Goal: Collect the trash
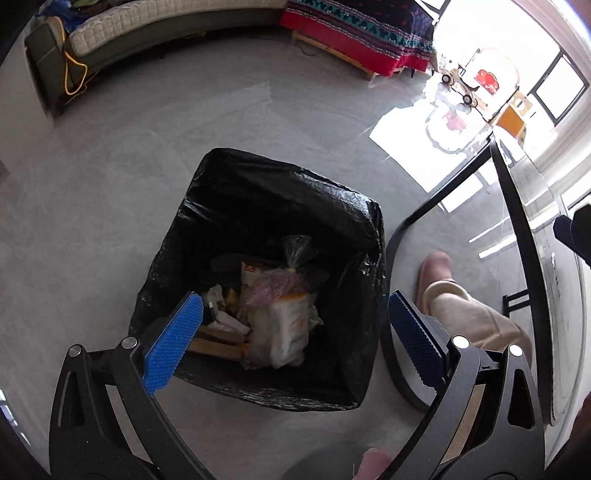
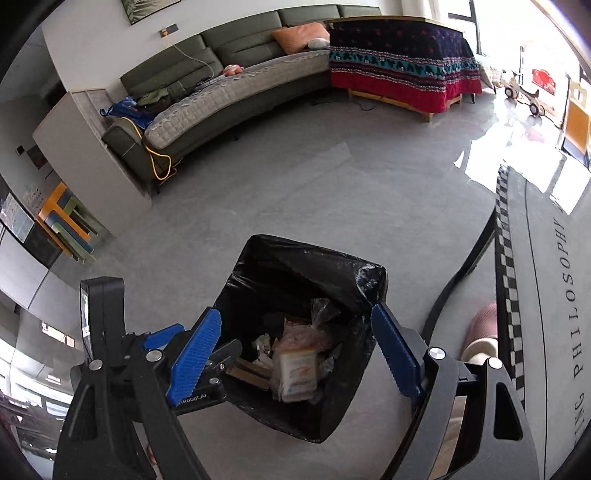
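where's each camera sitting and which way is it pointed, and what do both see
Left wrist view: sits on the left hand-held gripper, tilted down into the black-lined trash bin; open blue pads, a beige trouser leg and pink slipper show.
Right wrist view: sits on the right hand-held gripper, angled down at the bin with the sofa beyond; its open pads and the left hand-held gripper show.
Shared: bin, the white wrapper inside it, sofa, patterned blanket.

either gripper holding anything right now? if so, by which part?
Nothing held. Left gripper and right gripper both hang open over the trash bin, empty between their pads.
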Demonstrator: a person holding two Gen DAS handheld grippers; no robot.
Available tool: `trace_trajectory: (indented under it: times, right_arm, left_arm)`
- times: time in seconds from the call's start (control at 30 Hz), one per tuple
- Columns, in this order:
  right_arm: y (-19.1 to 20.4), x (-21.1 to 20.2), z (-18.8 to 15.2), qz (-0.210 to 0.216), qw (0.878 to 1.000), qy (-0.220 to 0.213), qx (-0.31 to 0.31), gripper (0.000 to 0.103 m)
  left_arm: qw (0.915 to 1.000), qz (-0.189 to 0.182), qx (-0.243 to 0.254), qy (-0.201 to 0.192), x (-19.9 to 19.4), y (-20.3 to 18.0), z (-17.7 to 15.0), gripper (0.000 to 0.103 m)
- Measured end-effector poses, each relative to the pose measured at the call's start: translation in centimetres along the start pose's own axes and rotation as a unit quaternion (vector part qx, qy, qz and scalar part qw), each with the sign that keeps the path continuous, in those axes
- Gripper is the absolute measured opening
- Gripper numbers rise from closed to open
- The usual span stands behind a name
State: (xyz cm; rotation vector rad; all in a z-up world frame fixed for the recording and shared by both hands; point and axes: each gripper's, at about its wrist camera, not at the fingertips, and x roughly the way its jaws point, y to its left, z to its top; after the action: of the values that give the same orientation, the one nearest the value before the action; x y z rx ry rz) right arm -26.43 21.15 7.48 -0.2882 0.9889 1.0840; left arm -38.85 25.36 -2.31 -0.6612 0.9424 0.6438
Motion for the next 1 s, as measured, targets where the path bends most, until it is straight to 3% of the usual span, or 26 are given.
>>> trace_trajectory:
  times: [0.2,0.4,0.57,0.77,1.0]
  right_arm:
    - [-1.9,-1.4,-0.7,-0.001,1.0,-0.007,0.018,0.084]
    - [-4.9,-3.9,-1.8,-0.017,0.999,-0.022,0.038,0.084]
    - [-8.4,-6.5,-2.5,-0.039,0.996,-0.039,0.071,0.087]
    - [-13.1,-9.6,-3.4,-0.079,0.989,-0.065,0.104,0.087]
    - [-19.9,-13.4,-5.4,-0.151,0.971,-0.097,0.161,0.087]
  left_arm:
    - [0.9995,-0.002,0.03,0.001,-0.1,-1.6,0.0,0.097]
    - [0.9981,-0.046,0.04,0.001,-0.7,-4.2,0.6,0.097]
    - [0.9943,-0.068,0.083,-0.001,-1.2,-8.8,0.9,0.097]
    - [0.9848,-0.095,0.145,0.008,-0.9,-15.6,0.9,0.097]
    - [0.9635,-0.132,0.232,0.023,-0.3,-24.2,-0.5,0.097]
